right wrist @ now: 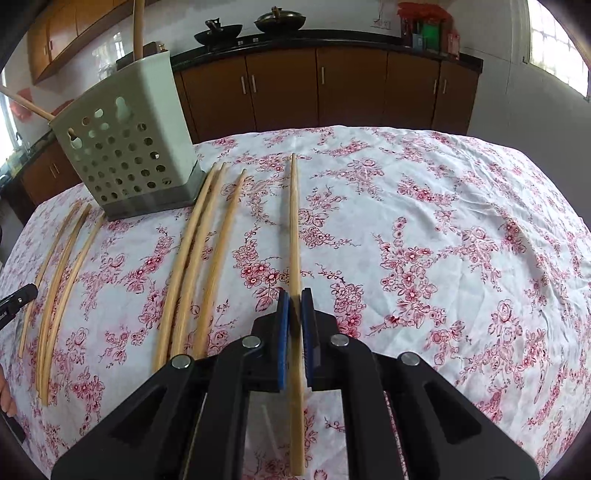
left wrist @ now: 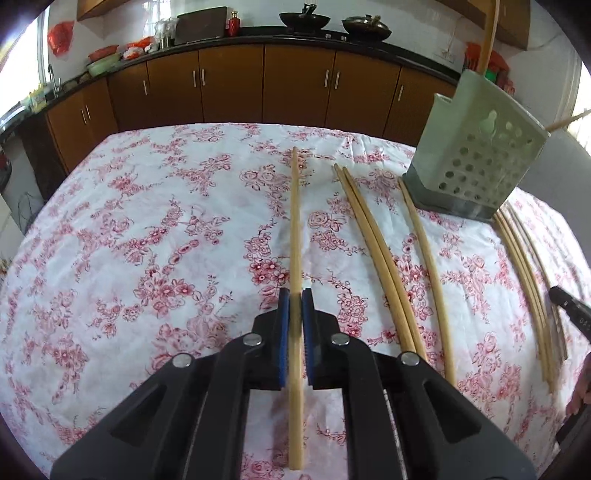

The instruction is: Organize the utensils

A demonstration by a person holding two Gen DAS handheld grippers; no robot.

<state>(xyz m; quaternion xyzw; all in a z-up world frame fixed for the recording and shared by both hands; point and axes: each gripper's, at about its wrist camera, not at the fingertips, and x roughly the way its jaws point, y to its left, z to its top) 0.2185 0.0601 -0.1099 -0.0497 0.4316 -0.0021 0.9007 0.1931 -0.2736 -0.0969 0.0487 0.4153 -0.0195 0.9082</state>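
My left gripper (left wrist: pixel 295 295) is shut on a wooden chopstick (left wrist: pixel 295 221) that points away over the floral tablecloth. My right gripper (right wrist: pixel 294 295) is shut on another wooden chopstick (right wrist: pixel 294 229), also pointing away. A pale green perforated utensil holder (left wrist: pixel 476 158) stands at the far right in the left wrist view and at the far left in the right wrist view (right wrist: pixel 129 147); two chopsticks stick out of its top. Several loose chopsticks (left wrist: pixel 376 243) lie on the cloth between the grippers, also seen in the right wrist view (right wrist: pixel 199 254).
The table (left wrist: pixel 147 221) carries a white cloth with red flowers. Brown kitchen cabinets (left wrist: pixel 258 85) and a dark counter with woks (left wrist: pixel 304 20) run behind it. The other gripper's tip shows at the right edge (left wrist: pixel 569 306) and at the left edge (right wrist: pixel 16 299).
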